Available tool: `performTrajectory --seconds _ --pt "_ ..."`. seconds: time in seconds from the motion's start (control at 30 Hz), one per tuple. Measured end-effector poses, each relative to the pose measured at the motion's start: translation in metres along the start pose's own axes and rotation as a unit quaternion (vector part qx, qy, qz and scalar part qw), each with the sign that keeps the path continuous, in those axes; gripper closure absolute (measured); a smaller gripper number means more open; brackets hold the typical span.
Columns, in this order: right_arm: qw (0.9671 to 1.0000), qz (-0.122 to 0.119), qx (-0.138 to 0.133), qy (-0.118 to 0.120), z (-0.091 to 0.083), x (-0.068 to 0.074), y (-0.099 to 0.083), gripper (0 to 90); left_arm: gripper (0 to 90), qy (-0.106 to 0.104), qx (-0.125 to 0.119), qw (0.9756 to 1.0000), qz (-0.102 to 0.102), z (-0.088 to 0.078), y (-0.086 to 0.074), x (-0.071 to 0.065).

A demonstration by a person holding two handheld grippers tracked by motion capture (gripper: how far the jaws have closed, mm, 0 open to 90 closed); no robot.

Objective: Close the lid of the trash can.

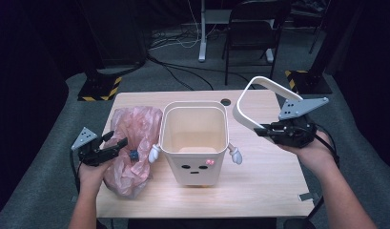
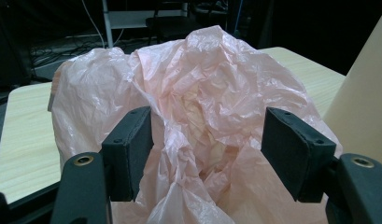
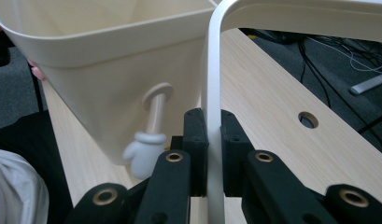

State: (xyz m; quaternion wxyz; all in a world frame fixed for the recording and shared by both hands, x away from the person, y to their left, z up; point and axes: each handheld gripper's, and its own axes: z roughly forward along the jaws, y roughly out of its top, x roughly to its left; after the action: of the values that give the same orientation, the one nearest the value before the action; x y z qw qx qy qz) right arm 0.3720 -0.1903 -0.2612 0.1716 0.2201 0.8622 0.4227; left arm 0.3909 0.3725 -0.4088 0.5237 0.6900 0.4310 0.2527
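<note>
Standing at the middle of the table [image 1: 259,191] is the biggest thing on it, a cream bin [image 1: 195,143] with a plain face on its front wall and a small white arm with a mitten hand sticking out of each side. Its mouth is open and the inside looks bare as far as the high view shows. In the right gripper view the bin [image 3: 100,70] leans across the upper left, its mitten [image 3: 144,154] hanging just beside the jaws.

Left of the bin, touching or all but touching its side, lies a crumpled pink bag [image 1: 133,148], loose and puffed up on the table top. The left gripper view looks straight into it, the bag [image 2: 198,107] rising in folds between and beyond the two pads.

Right of the bin, held up off the table and clear of the bin, is a white ring [image 1: 259,102], a rounded frame about the size of the bin's mouth, tilted with its far edge high. The right gripper [image 1: 271,130] has its jaws closed tight on the near edge of this ring; in its own view the pads clamp the thin white band [image 3: 212,116] from both sides.

The left gripper [image 1: 115,142] hovers at the bag's near left side with its jaws spread wide, the pads apart and clamping nothing
</note>
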Motion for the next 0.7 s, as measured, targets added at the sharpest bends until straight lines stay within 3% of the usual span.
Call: performTrajectory --seconds 0.33,0.7 --pt "0.9993 -0.023 -0.014 0.024 -0.004 0.011 0.021 83.5 33.7 0.001 0.0 1.0 0.0 0.0 0.0 0.0" --pt "0.9966 -0.057 -0.018 0.057 0.004 0.03 0.044 83.4 33.7 0.001 0.0 1.0 0.0 0.0 0.0 0.001"
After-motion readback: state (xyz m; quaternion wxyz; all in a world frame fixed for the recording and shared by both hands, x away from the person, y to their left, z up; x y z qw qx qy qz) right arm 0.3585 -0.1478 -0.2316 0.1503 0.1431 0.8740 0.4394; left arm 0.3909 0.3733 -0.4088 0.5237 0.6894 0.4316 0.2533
